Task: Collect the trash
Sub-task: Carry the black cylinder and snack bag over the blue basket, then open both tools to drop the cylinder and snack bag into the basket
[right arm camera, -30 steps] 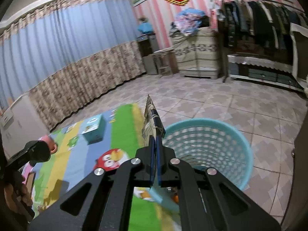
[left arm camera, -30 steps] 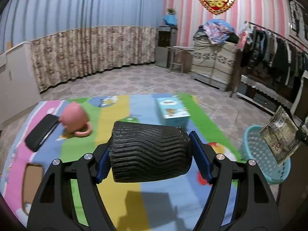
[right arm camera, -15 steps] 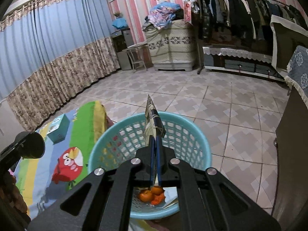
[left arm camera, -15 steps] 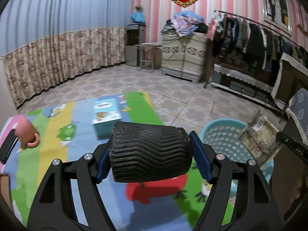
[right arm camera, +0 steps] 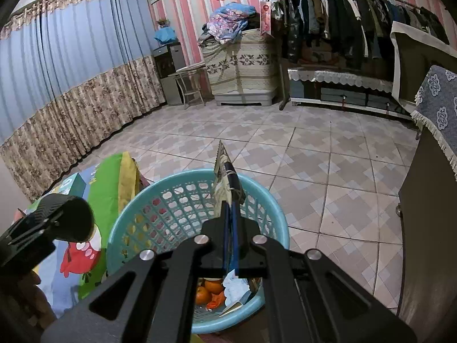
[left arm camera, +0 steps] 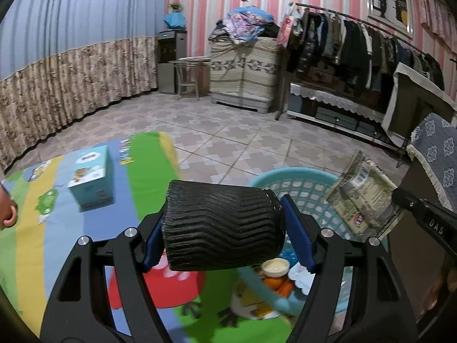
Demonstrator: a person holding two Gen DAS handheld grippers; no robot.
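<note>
My left gripper [left arm camera: 225,228] is shut on a black ribbed cup [left arm camera: 221,224], held sideways just left of the turquoise basket [left arm camera: 297,175]. The cup also shows in the right wrist view [right arm camera: 70,218]. My right gripper [right arm camera: 230,200] is shut on a flat snack wrapper [right arm camera: 222,168], held edge-on above the basket [right arm camera: 274,214]. The wrapper shows face-on in the left wrist view [left arm camera: 361,200]. Orange peel [right arm camera: 211,290] and paper scraps lie in the basket.
A colourful play mat [left arm camera: 85,228] covers the floor at left with a light blue tissue box [left arm camera: 90,177] on it. Tiled floor [right arm camera: 314,148] stretches beyond. A dark cabinet [right arm camera: 428,228] stands at right, a clothes rack [right arm camera: 357,23] at the back.
Both grippers have swung right, from over the mat to the basket. The wrapper now hangs over the basket and the cup sits beside its rim.
</note>
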